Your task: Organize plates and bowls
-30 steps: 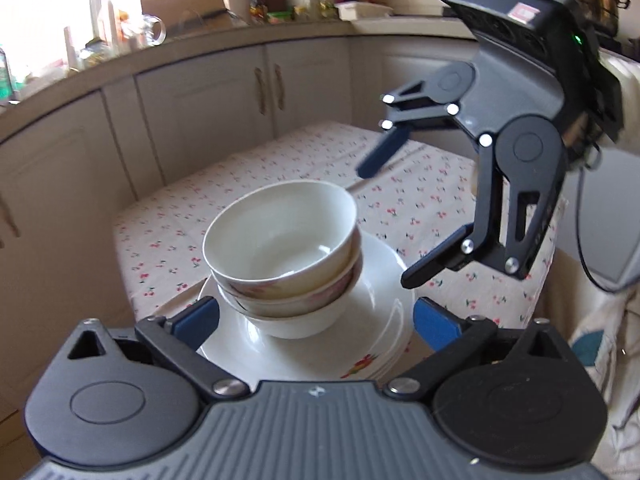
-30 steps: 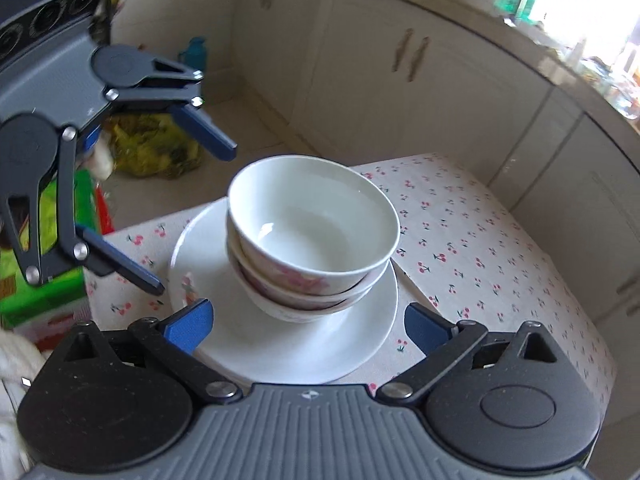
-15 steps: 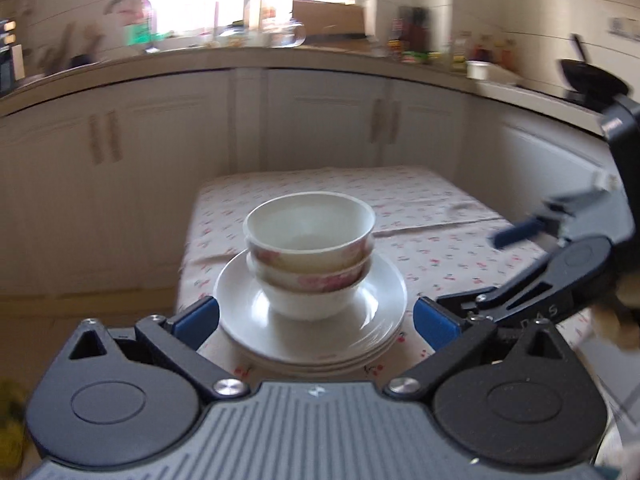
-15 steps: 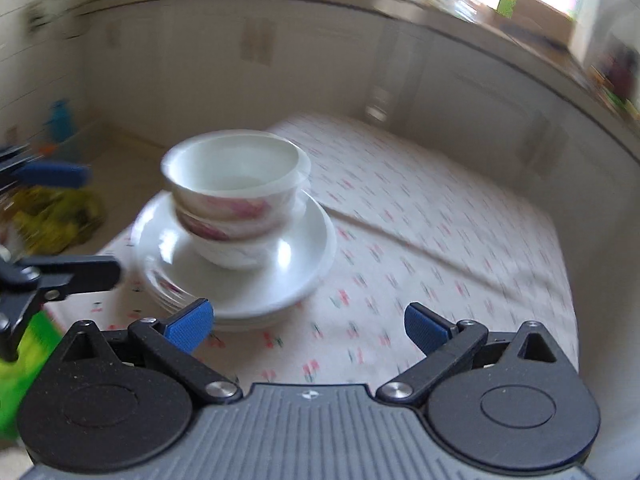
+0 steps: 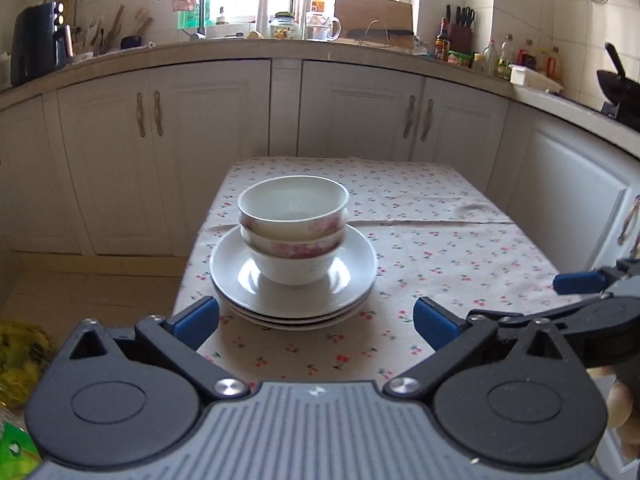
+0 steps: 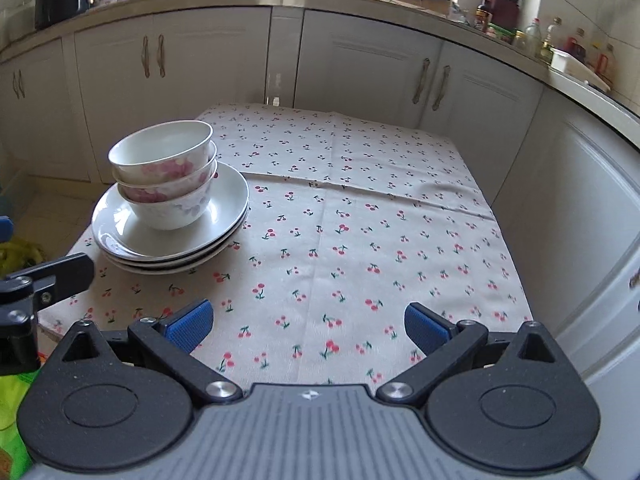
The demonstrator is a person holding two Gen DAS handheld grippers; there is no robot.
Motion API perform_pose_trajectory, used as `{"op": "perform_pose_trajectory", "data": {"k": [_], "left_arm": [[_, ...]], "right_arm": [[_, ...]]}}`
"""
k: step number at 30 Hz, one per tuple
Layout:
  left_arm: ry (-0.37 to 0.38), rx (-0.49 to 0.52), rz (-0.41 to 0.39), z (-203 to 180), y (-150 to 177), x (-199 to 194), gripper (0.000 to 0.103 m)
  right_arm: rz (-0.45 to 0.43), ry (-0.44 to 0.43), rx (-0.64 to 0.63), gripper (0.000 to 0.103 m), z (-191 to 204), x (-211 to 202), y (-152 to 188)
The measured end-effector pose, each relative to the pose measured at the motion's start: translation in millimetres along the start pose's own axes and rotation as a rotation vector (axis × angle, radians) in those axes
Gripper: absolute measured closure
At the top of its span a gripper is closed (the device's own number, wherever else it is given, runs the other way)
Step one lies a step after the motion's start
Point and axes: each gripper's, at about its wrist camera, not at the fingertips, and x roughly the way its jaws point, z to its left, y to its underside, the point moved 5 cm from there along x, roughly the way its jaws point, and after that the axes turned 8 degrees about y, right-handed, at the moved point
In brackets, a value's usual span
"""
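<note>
Three nested white bowls with pink flower prints stand on a stack of three white plates, at the near left corner of the table. The bowls and plates also show in the right wrist view, at the left. My left gripper is open and empty, just in front of the plates. My right gripper is open and empty, over the near middle of the table, to the right of the stack. The right gripper also shows at the right edge of the left wrist view.
The table wears a cherry-print cloth. White kitchen cabinets under a cluttered counter run behind and to the right of the table. A yellow-green bag lies on the floor at the left.
Both grippers have pulled back from the stack and swung round to face the cabinets. The bowls and plates have not moved. Both grippers stay open.
</note>
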Motion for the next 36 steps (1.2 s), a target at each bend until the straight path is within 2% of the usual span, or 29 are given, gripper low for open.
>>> {"op": "perform_pose_trajectory", "data": {"k": [5, 10, 17, 36], "left_arm": [[-0.01, -0.008, 0.0, -3, 2, -3, 0.001], [-0.012, -0.005, -0.035, -3, 0, -11, 0.001], [-0.011, -0.011, -0.058, -3, -2, -16, 0.001], [-0.018, -0.006, -0.078, -6, -5, -23, 0.001]], "right_arm": [[-0.013, -0.011, 0.018, 0.0, -3, -11, 1], [-0.051, -0.014, 0.038, 0.0, -2, -18, -2], [-0.111, 0.015, 0.045, 0.0, -2, -29, -5], [-0.139, 0.014, 0.054, 0.0, -4, -35, -5]]}}
